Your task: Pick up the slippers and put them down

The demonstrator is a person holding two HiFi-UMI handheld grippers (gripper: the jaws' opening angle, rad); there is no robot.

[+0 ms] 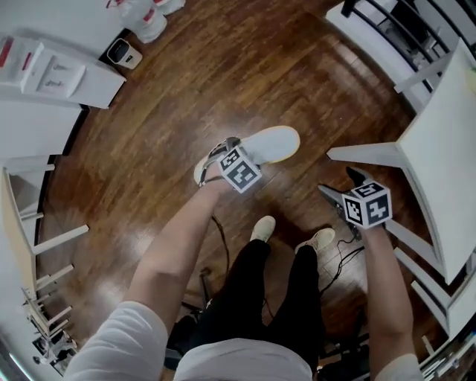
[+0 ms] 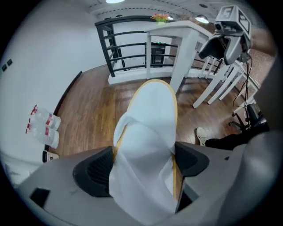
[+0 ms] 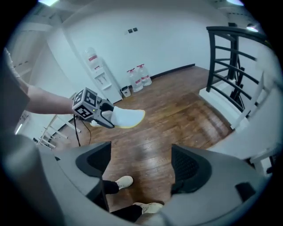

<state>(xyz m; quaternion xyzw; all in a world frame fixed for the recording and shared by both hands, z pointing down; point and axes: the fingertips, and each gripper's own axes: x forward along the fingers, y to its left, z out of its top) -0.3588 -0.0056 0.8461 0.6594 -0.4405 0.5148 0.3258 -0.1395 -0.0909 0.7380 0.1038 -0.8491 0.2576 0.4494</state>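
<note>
My left gripper (image 1: 225,154) is shut on a white slipper (image 1: 274,143) with a yellow-edged sole and holds it above the wooden floor. In the left gripper view the slipper (image 2: 148,132) fills the gap between both pads (image 2: 95,172), its toe pointing away from me. My right gripper (image 1: 340,186) hovers to the right near the white table, and its jaws stand apart with nothing between them. The right gripper view shows only floor and shoes past my right gripper (image 3: 141,163), with the left gripper (image 3: 105,115) and the slipper (image 3: 127,117) beyond it. No second slipper is in view.
A white table (image 1: 435,141) with slanted legs stands at the right, and a black railing (image 1: 387,18) stands behind it. Water bottles (image 1: 145,22) and a white dispenser (image 1: 52,71) stand at the far left wall. The person's shoes (image 1: 262,227) and cables (image 1: 338,260) are on the floor below.
</note>
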